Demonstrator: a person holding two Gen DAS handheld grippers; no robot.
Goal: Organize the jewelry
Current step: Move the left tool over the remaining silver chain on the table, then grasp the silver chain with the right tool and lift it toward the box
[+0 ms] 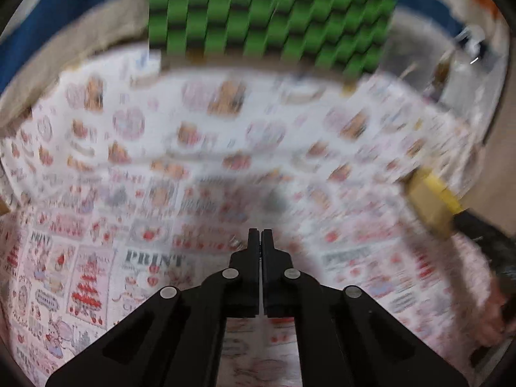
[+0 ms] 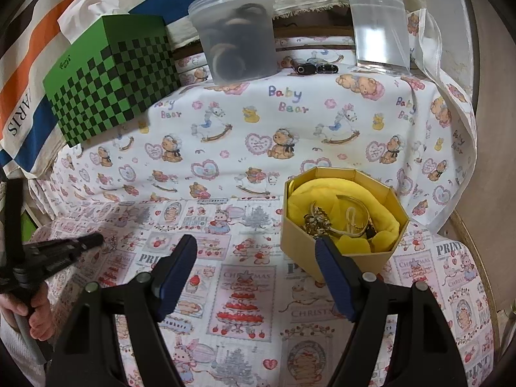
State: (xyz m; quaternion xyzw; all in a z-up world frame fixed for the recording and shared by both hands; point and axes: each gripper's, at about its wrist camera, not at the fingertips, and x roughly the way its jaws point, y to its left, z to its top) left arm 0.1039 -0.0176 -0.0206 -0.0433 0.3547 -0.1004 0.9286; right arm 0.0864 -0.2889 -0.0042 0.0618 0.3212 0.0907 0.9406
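Printed cloth (image 2: 258, 122); jewelry-filled gold box (image 2: 335, 245).

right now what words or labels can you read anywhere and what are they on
"Baby Bear": upper cloth, repeated.
"PRINT": lower cloth, also in the left wrist view.
"CHRISTMAS": lower cloth, over the cake picture.
"ARIS": striped fabric, start cut off.
Small logo on green checkered tissue box: too small to read.
Other panel captions: blurred.

Printed cloth-covered table (image 2: 258, 122), gold box (image 2: 338, 245), green tissue box (image 2: 109, 77), plastic tub (image 2: 238, 38)
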